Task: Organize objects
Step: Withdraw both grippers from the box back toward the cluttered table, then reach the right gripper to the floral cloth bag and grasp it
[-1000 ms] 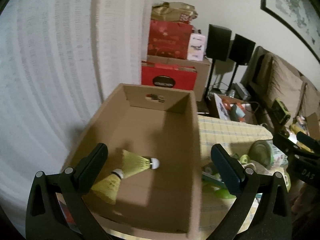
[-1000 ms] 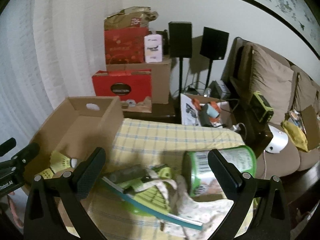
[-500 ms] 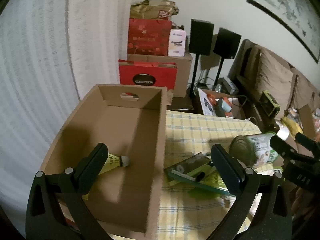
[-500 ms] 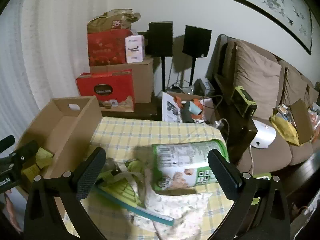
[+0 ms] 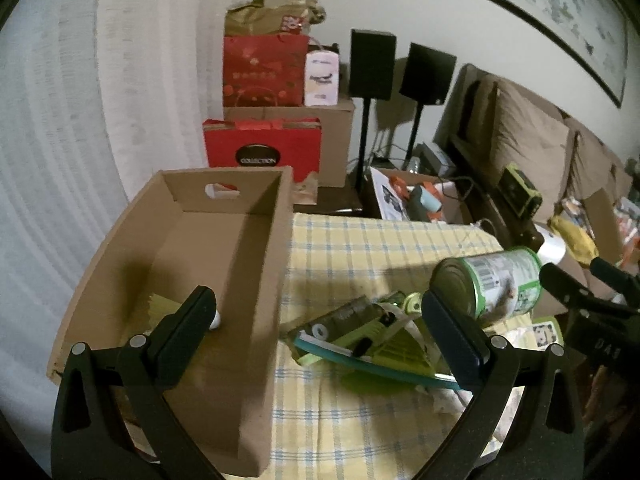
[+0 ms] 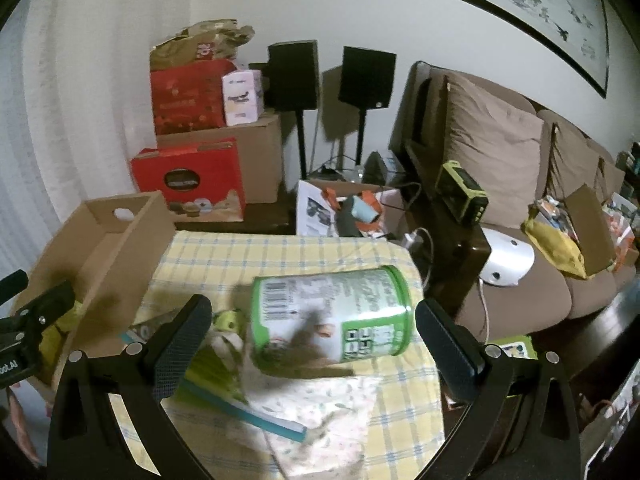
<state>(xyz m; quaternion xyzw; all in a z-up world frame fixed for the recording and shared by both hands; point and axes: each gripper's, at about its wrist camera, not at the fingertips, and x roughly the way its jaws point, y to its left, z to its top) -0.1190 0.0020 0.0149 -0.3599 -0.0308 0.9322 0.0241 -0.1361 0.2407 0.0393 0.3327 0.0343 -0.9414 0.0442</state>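
Note:
An open cardboard box (image 5: 256,240) stands on the left of a table with a yellow checked cloth (image 5: 380,248). A yellow shuttlecock (image 5: 160,306) lies in the box, half hidden by my left finger. My left gripper (image 5: 318,304) hangs open over the box's right wall and the cloth, holding nothing. A green tin (image 6: 332,316) lies on its side on the cloth. My right gripper (image 6: 313,310) is open, with the tin just ahead between the fingers. Left of the tin (image 5: 488,280) is a pile of green and teal items (image 5: 360,336) on a patterned cloth (image 6: 332,404).
Behind the table are stacked red boxes (image 5: 262,152), a brown carton (image 6: 256,160), two black speakers on stands (image 6: 294,76) and an open box of tools (image 6: 352,208). A brown sofa (image 6: 500,160) with clutter runs along the right. The box (image 6: 120,248) sits at the table's left edge.
My left gripper has swung right, from over the box to over its right wall and the cloth. My right gripper has shifted right and closer to the tin.

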